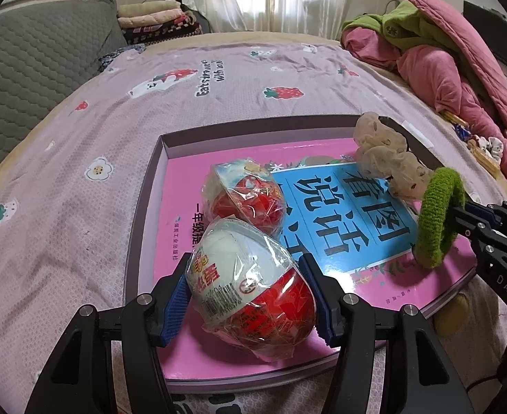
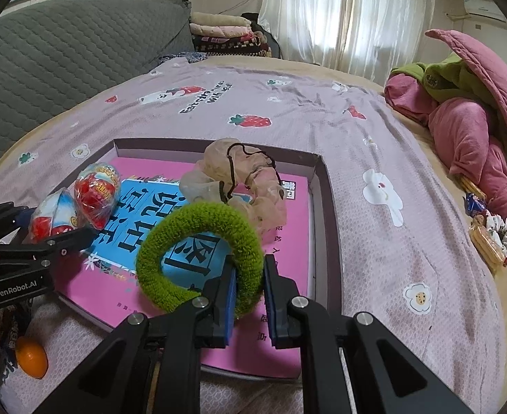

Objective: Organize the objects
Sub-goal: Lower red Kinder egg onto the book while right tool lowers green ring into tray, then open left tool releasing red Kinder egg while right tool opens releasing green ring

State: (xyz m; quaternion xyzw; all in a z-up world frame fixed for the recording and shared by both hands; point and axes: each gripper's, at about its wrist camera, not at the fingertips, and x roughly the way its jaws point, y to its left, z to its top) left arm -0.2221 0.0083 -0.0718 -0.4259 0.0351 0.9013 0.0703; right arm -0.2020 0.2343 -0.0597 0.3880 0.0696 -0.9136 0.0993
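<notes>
Box (image 1: 143,207) has book, egg, scrunchie. My left gripper (image 1: 250,293) clamps second egg (image 1: 253,293), right gripper (image 2: 248,296) pinches green band (image 2: 198,258); snacks (image 2: 488,241) on bed remain.

Black hand-held gripper (image 1: 251,296), blue pads, silver screws.

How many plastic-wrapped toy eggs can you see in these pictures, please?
2. One wrapped egg is gripped between the left gripper pads, over the pink book in the box. The other egg lies on the book just beyond. Others could be hidden.
</notes>
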